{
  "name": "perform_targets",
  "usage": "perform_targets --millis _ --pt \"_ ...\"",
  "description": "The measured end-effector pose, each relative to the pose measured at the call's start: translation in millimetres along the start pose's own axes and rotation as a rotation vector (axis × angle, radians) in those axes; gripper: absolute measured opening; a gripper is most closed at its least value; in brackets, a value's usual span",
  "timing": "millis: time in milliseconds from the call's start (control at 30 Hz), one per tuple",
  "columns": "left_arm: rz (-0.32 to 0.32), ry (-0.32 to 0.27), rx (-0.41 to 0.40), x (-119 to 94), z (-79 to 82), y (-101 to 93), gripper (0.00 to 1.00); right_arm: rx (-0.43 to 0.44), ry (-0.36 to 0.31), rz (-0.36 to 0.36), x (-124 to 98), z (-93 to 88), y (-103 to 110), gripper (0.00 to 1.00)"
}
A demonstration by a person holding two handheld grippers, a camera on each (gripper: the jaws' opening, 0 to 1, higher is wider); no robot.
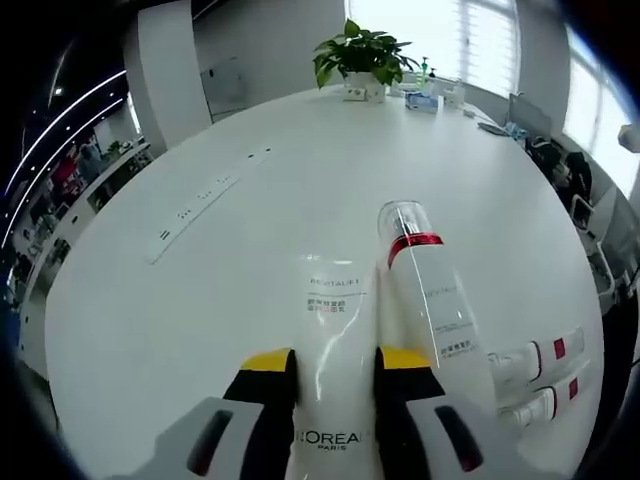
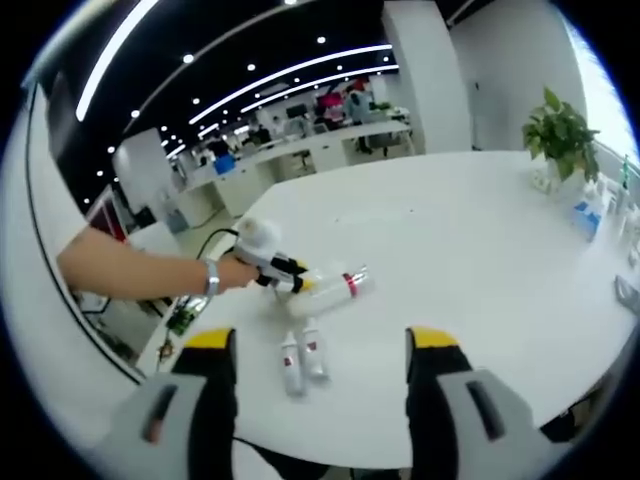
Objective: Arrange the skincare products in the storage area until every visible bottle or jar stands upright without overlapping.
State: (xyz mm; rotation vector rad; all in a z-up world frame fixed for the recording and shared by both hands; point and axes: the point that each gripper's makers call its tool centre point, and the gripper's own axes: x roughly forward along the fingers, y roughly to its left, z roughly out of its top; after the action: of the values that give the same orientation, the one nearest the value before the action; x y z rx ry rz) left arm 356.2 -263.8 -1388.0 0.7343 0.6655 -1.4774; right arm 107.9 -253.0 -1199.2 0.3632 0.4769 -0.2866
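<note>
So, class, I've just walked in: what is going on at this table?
A person holds a gripper in each hand at a white table. The left gripper has its jaws around a L'Oreal tube lying flat, beside a red-banded bottle, also lying. Two small tubes lie nearby. The right gripper hangs open, off from them. Nothing stands upright yet.

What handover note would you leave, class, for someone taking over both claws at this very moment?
Left claw: shut on the L'Oreal tube, which lies flat on the white table.
Right claw: open, empty, held back above the table edge.
Red-banded bottle lies beside the tube, touching it. Two small tubes lie side by side nearby.
Done: nothing stands upright yet.
Left: stand the tube, then the bottle and both small tubes, none overlapping.
</note>
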Motion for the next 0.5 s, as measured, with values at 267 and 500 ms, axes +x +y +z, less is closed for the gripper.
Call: perform_targets --millis 267,500 --pt "0.038 -0.13 -0.148 -30 21.5 8.9 0.28 -0.021 -0.022 0.032 1 5.9 4 0.66" --pt "0.041 -0.252 -0.209 -72 38.9 6.4 0.28 -0.009 -0.026 0.106 18 8.4 23 0.65"
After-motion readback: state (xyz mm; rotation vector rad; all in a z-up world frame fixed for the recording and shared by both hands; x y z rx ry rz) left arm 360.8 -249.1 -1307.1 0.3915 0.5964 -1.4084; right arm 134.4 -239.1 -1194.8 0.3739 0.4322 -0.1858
